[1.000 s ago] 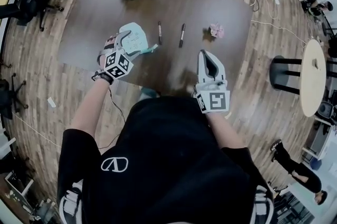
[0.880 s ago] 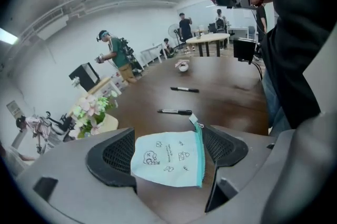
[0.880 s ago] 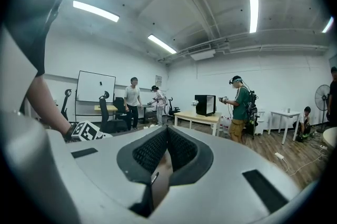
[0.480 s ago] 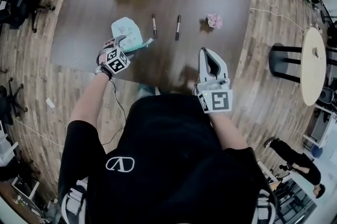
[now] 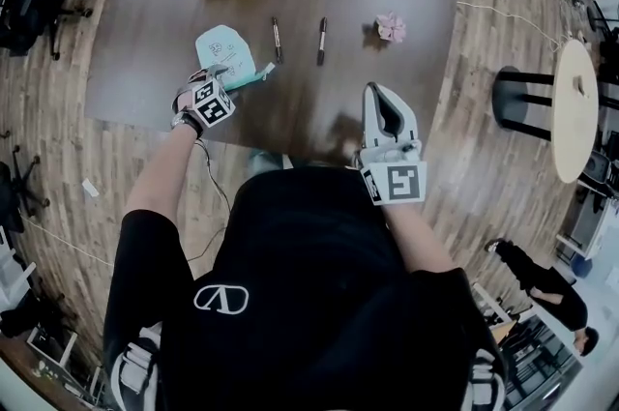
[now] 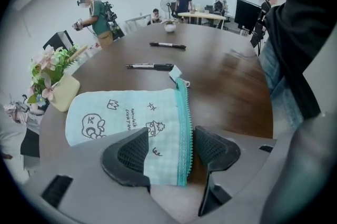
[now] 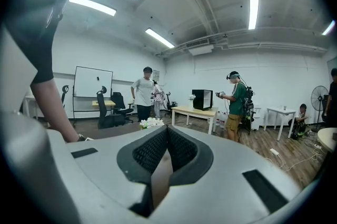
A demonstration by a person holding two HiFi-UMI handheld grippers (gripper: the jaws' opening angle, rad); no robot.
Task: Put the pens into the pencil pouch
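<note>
Fingers (image 6: 129, 157) of the left gripper (image 6: 169, 153) stand apart and are closing. We find the near end of the pale blue checked fabric pouch (image 6: 126, 112), by its teal zip, between them, with the pads not yet pressing on it. Right gripper (image 7: 166, 150): jaws fully together, nothing held.

The pouch lies flat on the dark brown wooden table (image 6: 231, 80). Its black doodles include a crown, stars and a line of script too small for us to read. We note a white oval emblem (image 5: 221, 299) on the person's black shirt (image 5: 329, 303).

Beyond the pouch lies the nearer black pen (image 6: 150, 66), then the farther black pen (image 6: 167, 46), apart and roughly parallel.

Compared with a second ago, the left gripper has dropped from above the pouch to table level. Pouch, pens and right gripper are unmoved.
</note>
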